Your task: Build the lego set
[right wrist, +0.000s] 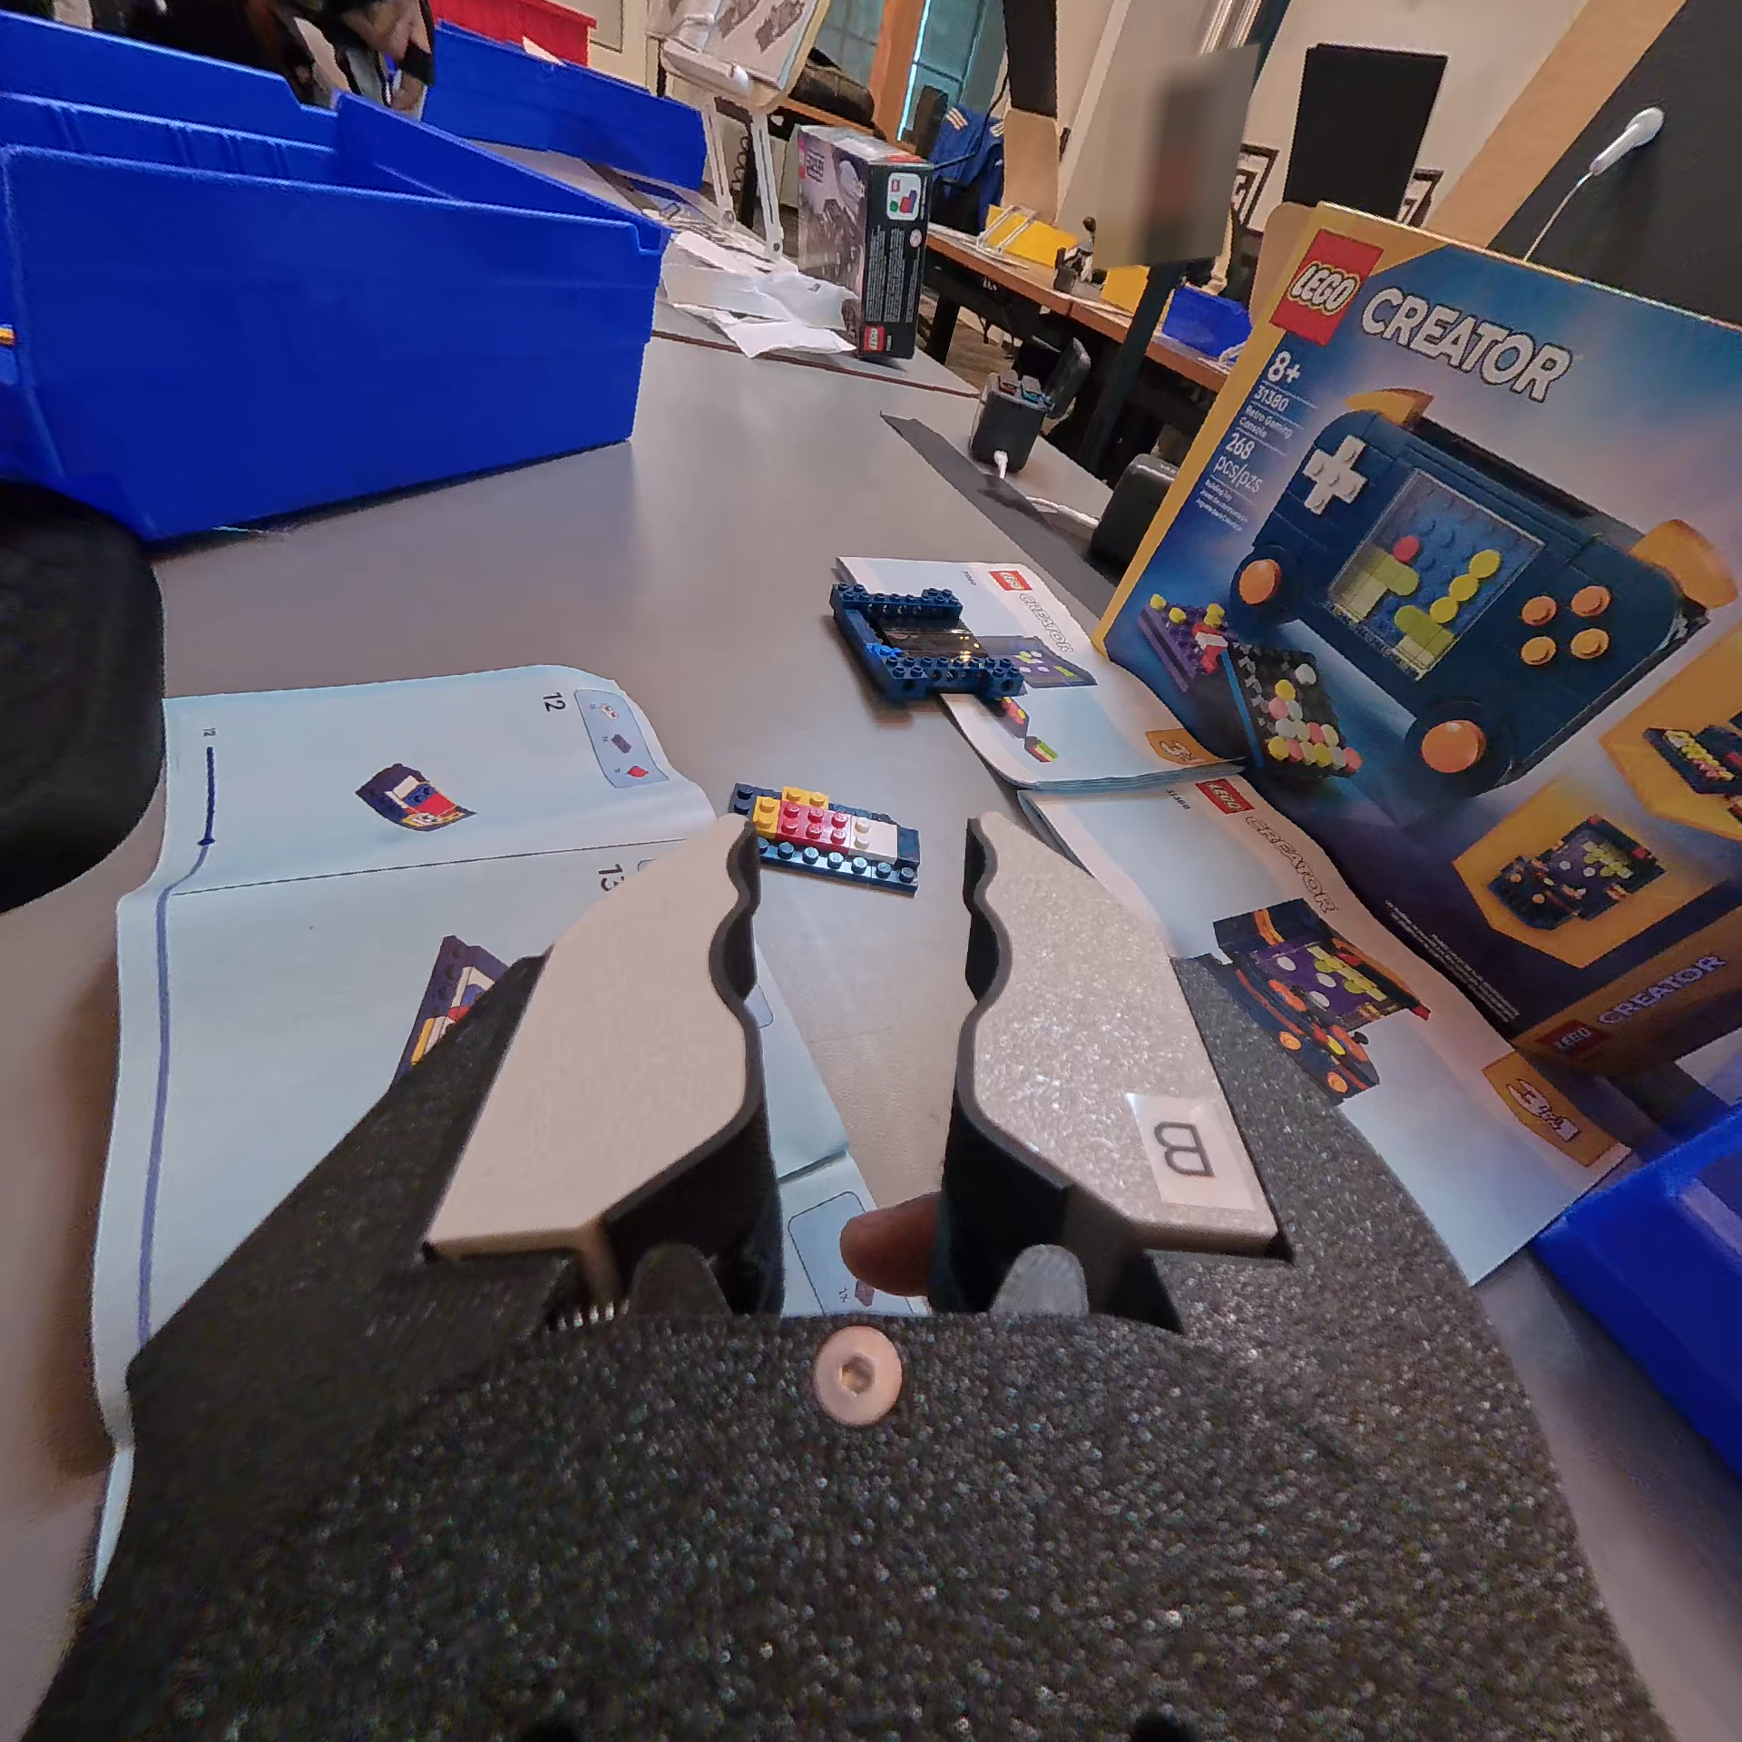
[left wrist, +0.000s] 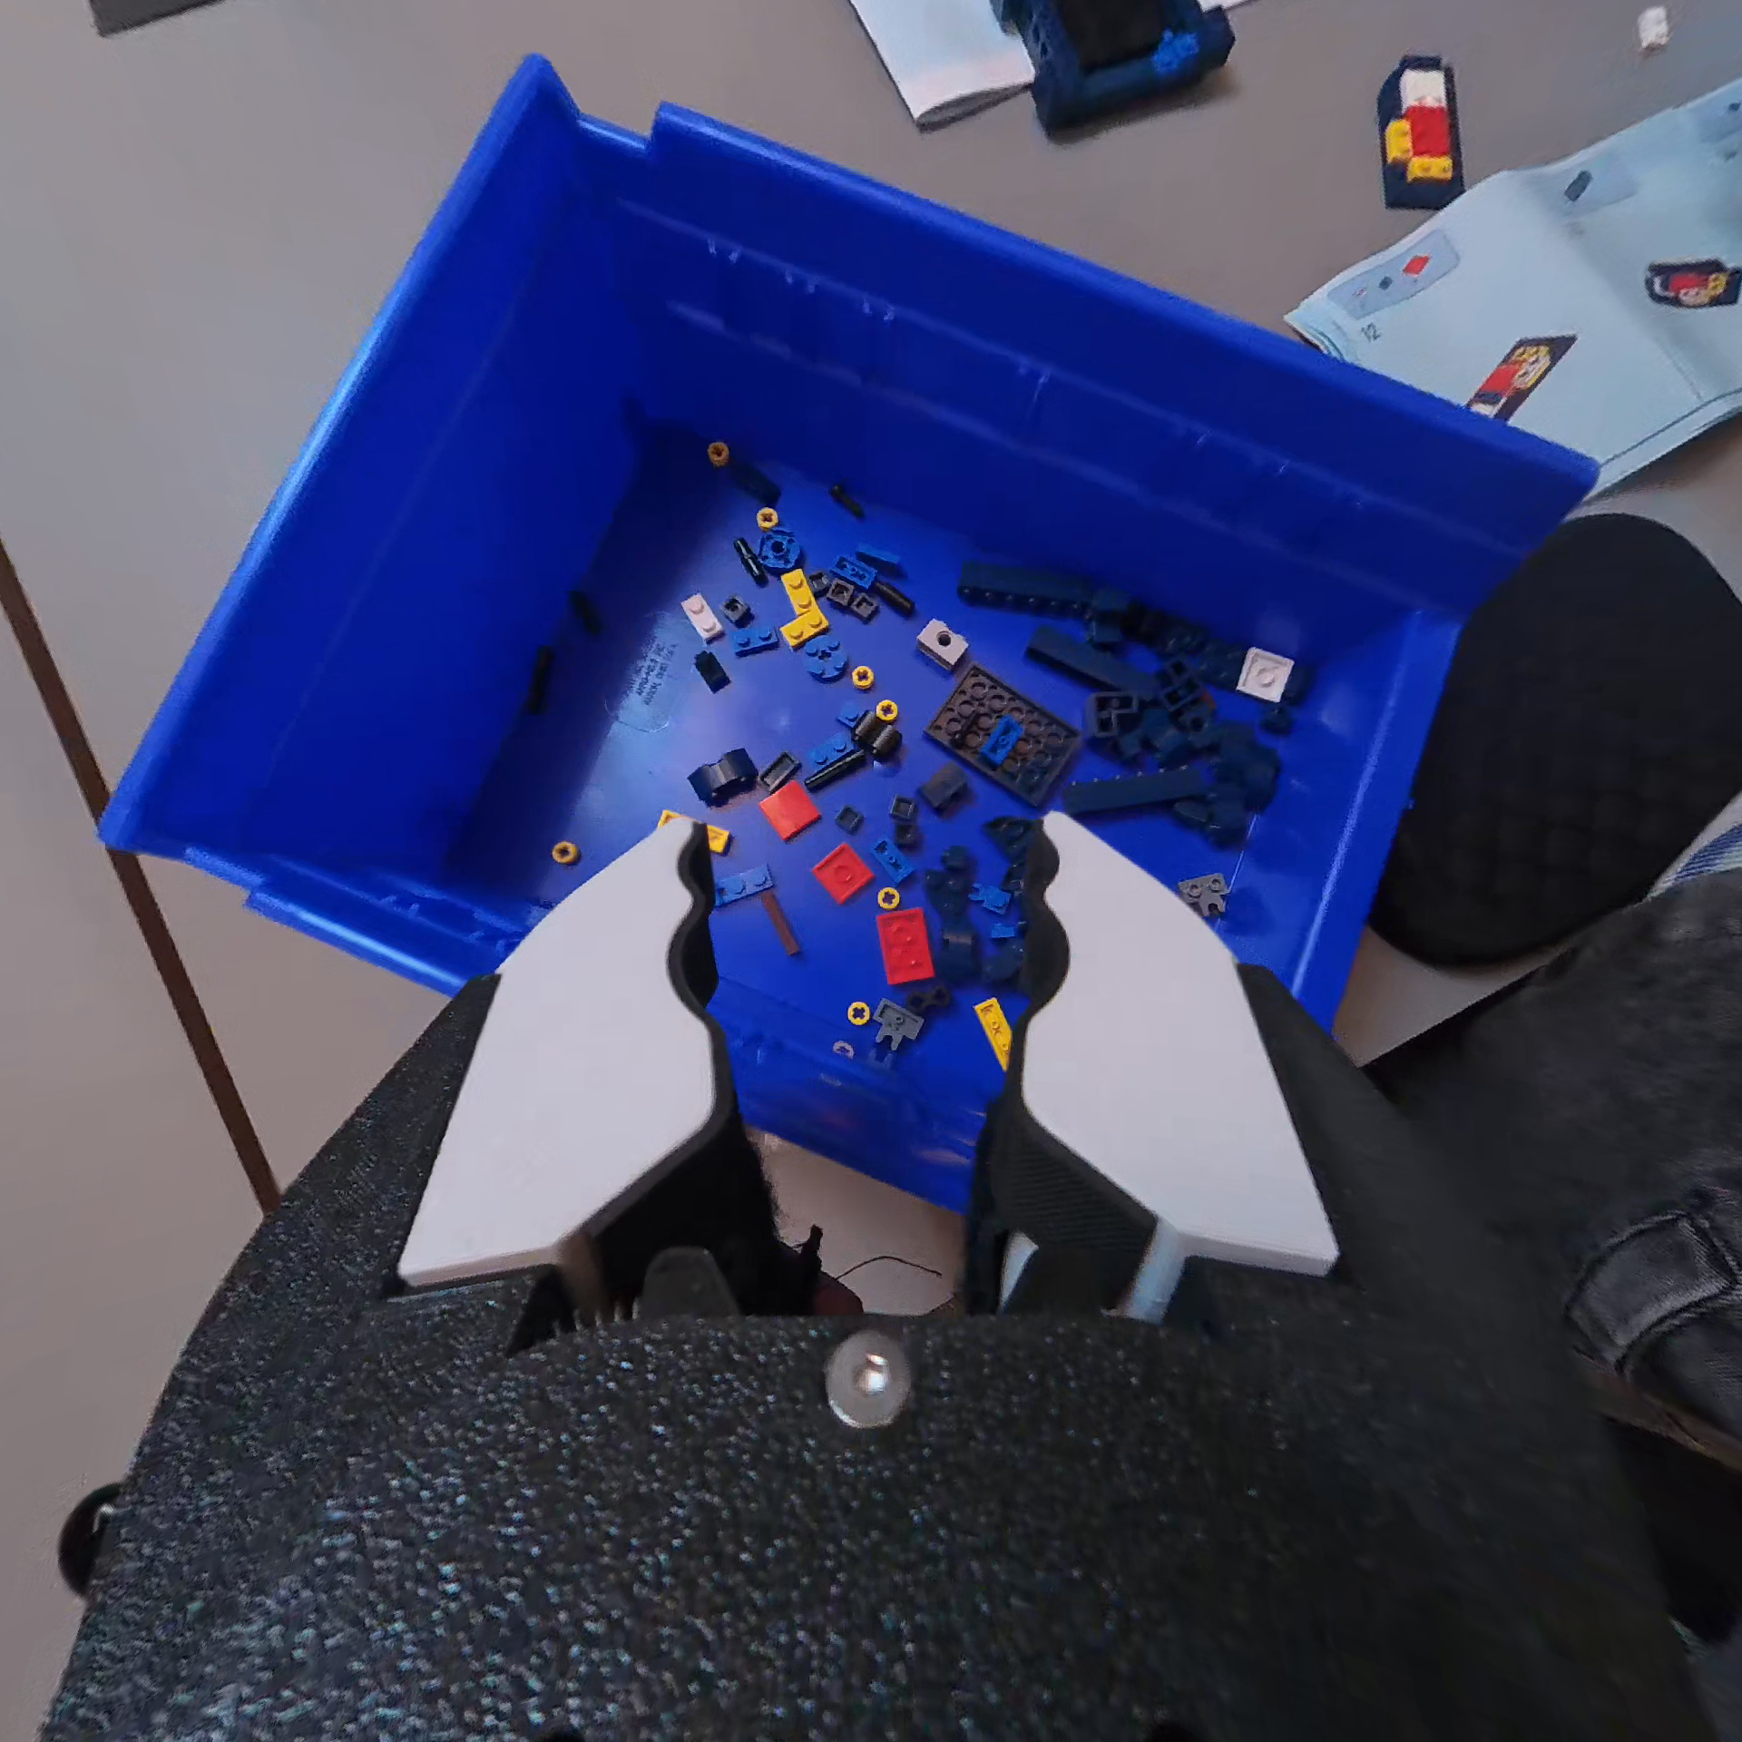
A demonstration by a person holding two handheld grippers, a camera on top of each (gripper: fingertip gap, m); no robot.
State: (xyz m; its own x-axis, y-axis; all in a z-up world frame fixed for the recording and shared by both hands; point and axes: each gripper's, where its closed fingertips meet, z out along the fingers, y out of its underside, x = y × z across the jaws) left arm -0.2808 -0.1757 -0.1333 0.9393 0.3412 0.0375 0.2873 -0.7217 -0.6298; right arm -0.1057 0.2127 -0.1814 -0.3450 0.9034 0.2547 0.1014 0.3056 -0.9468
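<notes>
Looking across a grey surface (right wrist: 716,528) in what seems like a big workroom, with more long desks (right wrist: 1065,283) running off toward the upper middle of the right wrist view. Paper's everywhere: an open instruction booklet (right wrist: 377,848) lies at the left of that view, two closed booklets (right wrist: 1065,745) sit right of centre, and a colourful toy-brick box (right wrist: 1470,584) stands at the right edge.

A small brick build (right wrist: 834,834), dark blue plate with yellow, red and white bricks on top, lies on the surface just past the right gripper (right wrist: 860,853), a bit left of the gap. Its jaws are spread with nothing between them. A blue brick frame (right wrist: 928,641) rests on one of the booklets farther back.

Containers: blue bins (right wrist: 311,311) fill the upper left of the right wrist view. In the left wrist view, one blue bin (left wrist: 452,528) takes up the middle of the frame, and its floor is scattered with loose bricks (left wrist: 848,735): red plates, yellow bits, small yellow rings, a dark grey plate with holes, and a heap of dark blue pieces (left wrist: 1178,735) toward the right. The left gripper (left wrist: 867,848) hangs over the bin's near edge, jaws wide apart and bare.
</notes>
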